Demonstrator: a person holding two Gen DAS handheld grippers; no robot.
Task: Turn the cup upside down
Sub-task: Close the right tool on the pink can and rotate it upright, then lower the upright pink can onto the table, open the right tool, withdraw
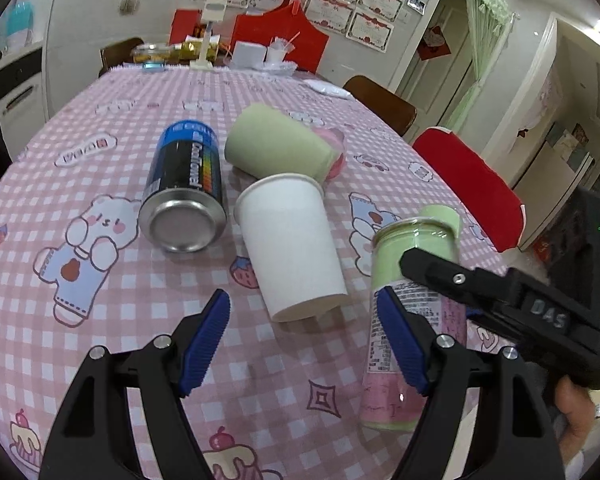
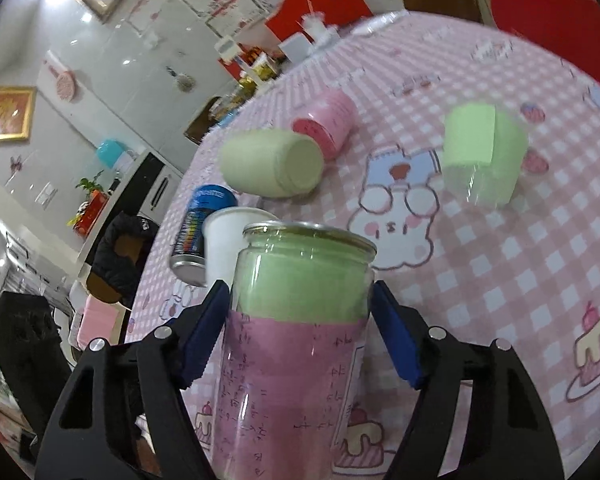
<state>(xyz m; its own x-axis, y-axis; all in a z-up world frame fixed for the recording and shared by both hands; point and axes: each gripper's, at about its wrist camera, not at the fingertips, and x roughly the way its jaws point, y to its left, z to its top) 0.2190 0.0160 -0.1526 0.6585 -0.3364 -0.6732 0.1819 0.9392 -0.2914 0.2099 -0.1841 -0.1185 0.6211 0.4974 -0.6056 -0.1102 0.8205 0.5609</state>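
Observation:
A clear cup with green and pink layers and a metal rim sits between my right gripper's blue pads, which close on its sides. The same cup stands upright at the right of the left wrist view, with the right gripper's black finger across it. My left gripper is open and empty, just short of a white paper cup lying on its side.
On the pink checked tablecloth lie a blue and black can, a pale green cup and a pink cup. A small green-lidded clear cup stands to the right. Red chairs and clutter line the far edge.

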